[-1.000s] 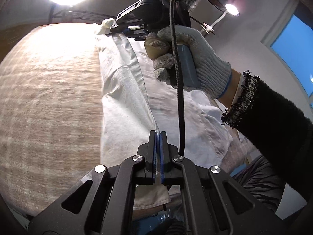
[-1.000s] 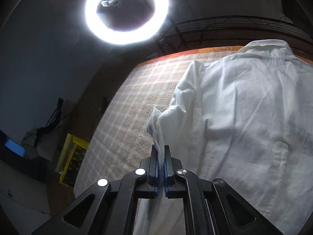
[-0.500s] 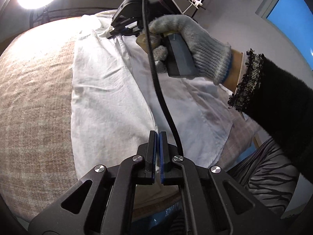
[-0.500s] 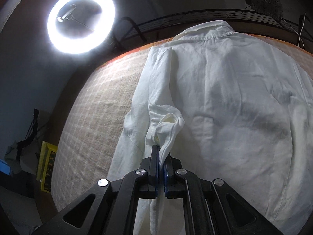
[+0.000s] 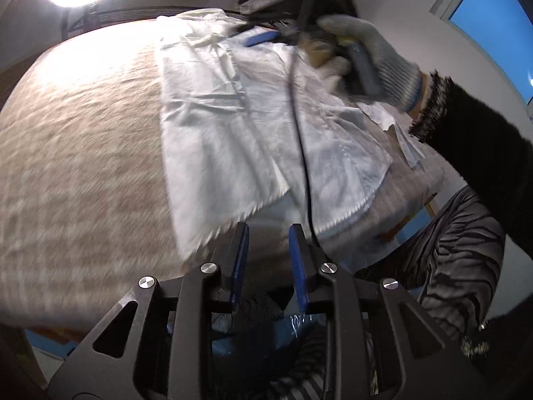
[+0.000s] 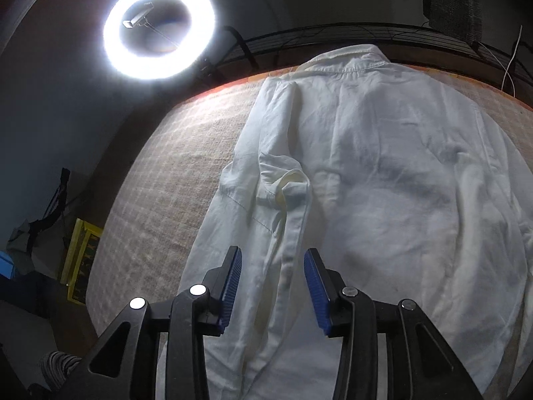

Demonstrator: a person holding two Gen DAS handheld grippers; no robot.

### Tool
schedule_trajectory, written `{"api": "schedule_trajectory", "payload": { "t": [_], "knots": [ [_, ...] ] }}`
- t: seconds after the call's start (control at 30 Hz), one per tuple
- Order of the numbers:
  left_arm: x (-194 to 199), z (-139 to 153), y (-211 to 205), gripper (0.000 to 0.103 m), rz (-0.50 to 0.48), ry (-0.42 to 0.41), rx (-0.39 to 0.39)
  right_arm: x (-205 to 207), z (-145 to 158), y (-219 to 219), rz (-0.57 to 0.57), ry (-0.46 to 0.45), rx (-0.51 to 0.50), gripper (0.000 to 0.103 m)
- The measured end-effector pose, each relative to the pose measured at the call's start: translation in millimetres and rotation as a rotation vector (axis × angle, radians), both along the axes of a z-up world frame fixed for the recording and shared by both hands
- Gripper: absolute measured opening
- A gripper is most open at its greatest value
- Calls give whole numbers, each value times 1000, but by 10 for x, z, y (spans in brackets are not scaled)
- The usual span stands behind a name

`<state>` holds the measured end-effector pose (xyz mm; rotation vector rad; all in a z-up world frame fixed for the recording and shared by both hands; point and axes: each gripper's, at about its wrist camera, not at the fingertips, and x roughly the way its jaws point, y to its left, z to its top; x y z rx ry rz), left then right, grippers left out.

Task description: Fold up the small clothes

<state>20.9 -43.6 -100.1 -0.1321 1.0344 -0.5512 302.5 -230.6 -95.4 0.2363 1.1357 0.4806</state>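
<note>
A white collared shirt [image 6: 383, 173] lies back-up on the beige checked cloth, its left side and sleeve [image 6: 286, 206] folded inward over the body. My right gripper [image 6: 271, 260] is open and empty just above the folded sleeve. In the left wrist view the shirt [image 5: 233, 140] shows its folded left panel near the hem. My left gripper [image 5: 268, 233] is open and empty over the hem edge. The right gripper [image 5: 263, 38], held by a gloved hand [image 5: 363, 63], hovers over the shirt's far part with blue pads apart.
A beige checked tablecloth [image 6: 173, 173] covers the table; its left part [image 5: 83, 153] is bare. A ring light [image 6: 158, 28] glows beyond the far edge, with a wire rack behind. A yellow crate [image 6: 81, 260] stands on the floor left. The person's striped clothing [image 5: 459, 253] is at the near right.
Both grippers have opened and let go of the shirt. The left side and sleeve now lie folded over the body. The left gripper has pulled back toward the hem.
</note>
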Motion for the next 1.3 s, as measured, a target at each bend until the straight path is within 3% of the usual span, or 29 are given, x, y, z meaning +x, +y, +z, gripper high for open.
{"api": "schedule_trajectory", "payload": {
  "t": [0.1, 0.17, 0.23, 0.33, 0.37, 0.43, 0.47, 0.53, 0.63, 0.83, 0.93, 1.0, 1.03, 1.07, 1.17, 1.3],
  "knots": [
    [38, 6, 231, 29, 90, -2, -14, -210, 193, -207, -26, -26, 51, 42],
    [186, -83, 381, 38, 179, 55, -77, -383, 319, -312, -32, -48, 71, 42],
    [381, -209, 493, 38, 240, 133, -153, -577, 438, -395, -30, -73, 81, 42],
    [607, -420, 533, 38, 259, 219, -212, -829, 562, -505, -26, -97, 98, 42],
    [651, -483, 520, 35, 250, 240, -226, -908, 579, -534, -23, -100, 100, 42],
    [690, -589, 458, 10, 240, 267, -219, -1063, 595, -590, -22, -108, 89, 42],
    [689, -613, 449, 8, 245, 269, -213, -1118, 592, -613, -23, -112, 82, 42],
    [632, -573, 468, 6, 249, 253, -196, -1230, 589, -666, -25, -121, 62, 42],
    [525, -519, 464, 5, 240, 189, -68, -1342, 600, -768, -28, -143, 33, 42],
    [519, -519, 403, 7, 237, 180, -9, -1391, 570, -1099, -77, -143, 13, 42],
    [483, -338, 373, 8, 251, 89, 55, -1465, 585, -1364, -105, -142, 20, 43],
    [459, -163, 337, 8, 244, 26, 53, -1523, 615, -1521, -125, -160, 2, 51],
    [449, -85, 309, 10, 239, -7, 54, -1556, 632, -1610, -138, -176, -10, 60],
    [436, 1, 249, 17, 227, -47, 54, -1589, 649, -1701, -153, -193, -19, 62],
    [458, 161, 38, 36, 177, -123, 50, -1653, 658, -1985, -196, -209, -40, 62],
    [601, 220, -399, 36, 84, -135, 3, -1742, 573, -2404, -270, -192, -55, 61]
  ]
}}
